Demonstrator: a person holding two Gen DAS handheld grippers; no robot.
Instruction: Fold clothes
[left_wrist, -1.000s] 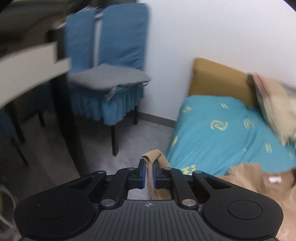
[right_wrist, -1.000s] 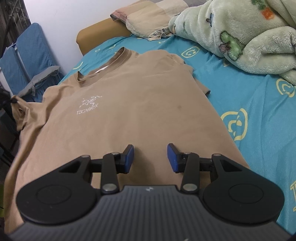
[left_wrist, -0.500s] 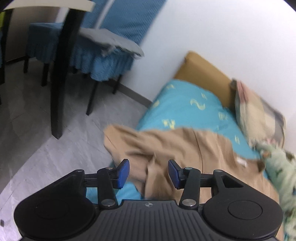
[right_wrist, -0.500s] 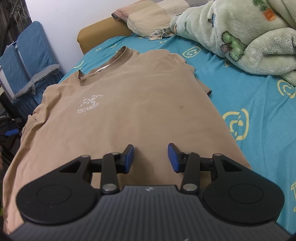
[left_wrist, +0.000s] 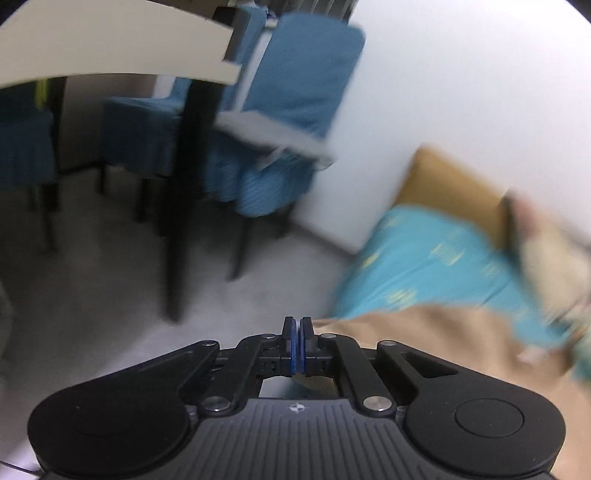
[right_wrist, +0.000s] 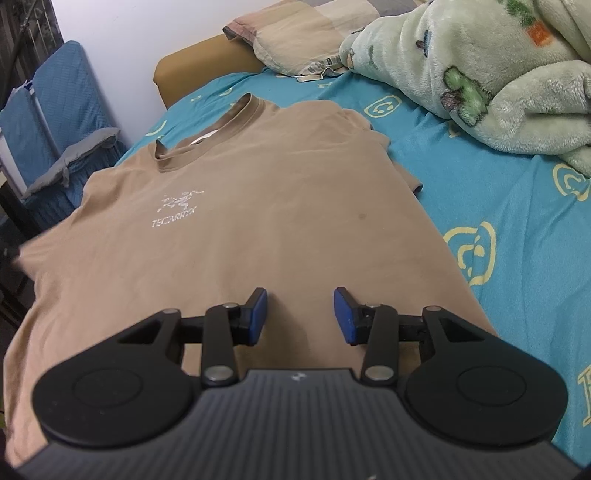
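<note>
- The left gripper (left_wrist: 297, 334) has its blue pads pressed flat together with nothing visible between them; the edge of the tan T-shirt (right_wrist: 236, 229) lies just beside and below its fingers, at the side of the bed, and the blur does not show whether cloth is touched.
- The right gripper (right_wrist: 300, 312) stands about half spread above the shirt's lower front; its blue pads (right_wrist: 256, 314) are apart and pinch nothing – whether the tips rest on the cloth cannot be told.
- The T-shirt lies face up and mostly flat on the teal bedsheet (right_wrist: 498, 192), ribbed collar toward the headboard, a pale stitched logo on the chest, one sleeve tucked at the far side and the near-left edge hanging off the mattress.
- The sheet is smooth cotton printed with yellow smiling faces; a fluffy pale green fleece blanket (right_wrist: 491, 70) with cactus figures is heaped on it at the far right.
- A patchwork pillow (right_wrist: 295, 33) in beige tones leans on the mustard padded headboard (right_wrist: 195, 66).
- Beside the bed – a chair in a quilted blue cover (left_wrist: 295, 110) with a grey cushion on its seat, next to a table with dark legs (left_wrist: 188, 184) on a grey floor.
</note>
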